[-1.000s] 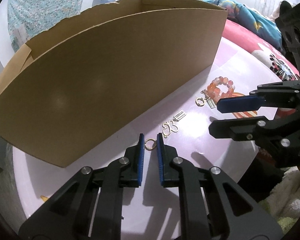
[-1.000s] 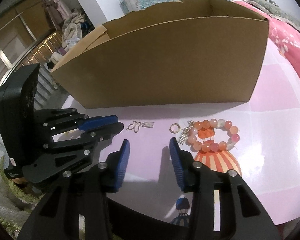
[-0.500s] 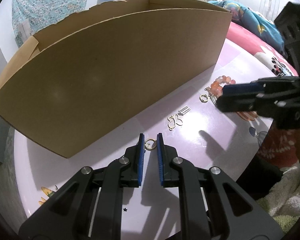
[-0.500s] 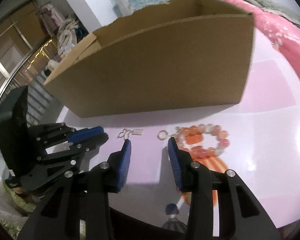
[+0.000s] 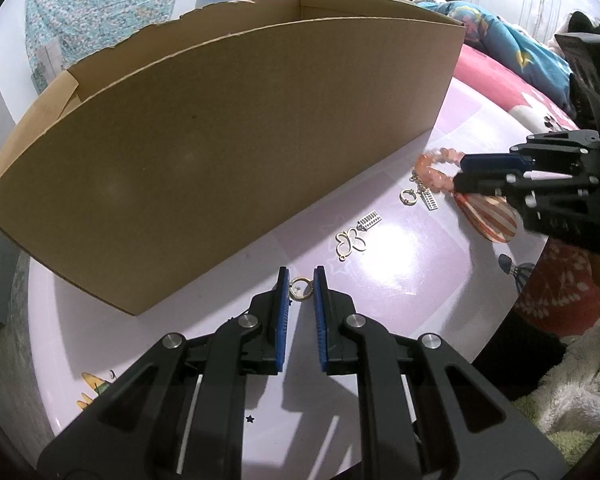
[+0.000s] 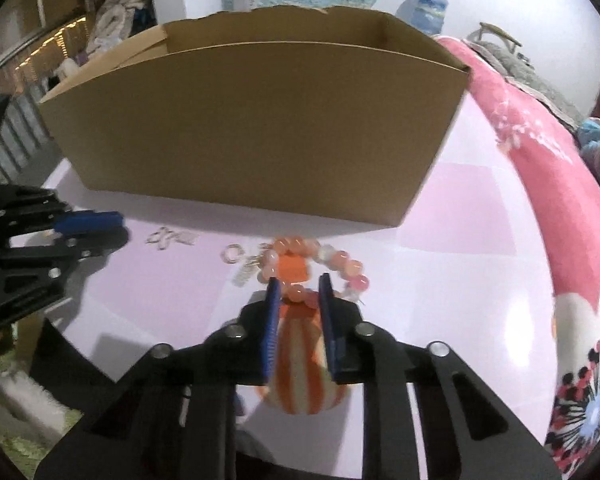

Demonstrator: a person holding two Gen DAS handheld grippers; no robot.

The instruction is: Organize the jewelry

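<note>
The right gripper (image 6: 299, 286) has just been closing, and its blue pads now stand narrow around the near arc of the bead bracelet (image 6: 332, 260), a couple of beads between the tips; whether the pads already press on them I cannot tell from the blur, though in the left wrist view the jaws look nearly together over the beads. The bracelet lies flat on the pink tabletop (image 6: 460, 320), directly ahead of these tips and just short of the cardboard box (image 6: 260, 128). To its left, small metal charms and a gold ring lie loose (image 6: 233, 253). The left gripper (image 5: 301, 280) also stands narrow, its tips on either side of a small gold ring (image 5: 300, 289), apparently without pinching it. Ahead of it and to the right lie a butterfly charm (image 5: 350, 243) and a ribbed silver charm (image 5: 370, 220). The bracelet is probably light, the beads hard and smooth on a limp string, so it will likely sag and swing once lifted. A hold across one bead seems safest, as round beads can squirt out from the pads.
</note>
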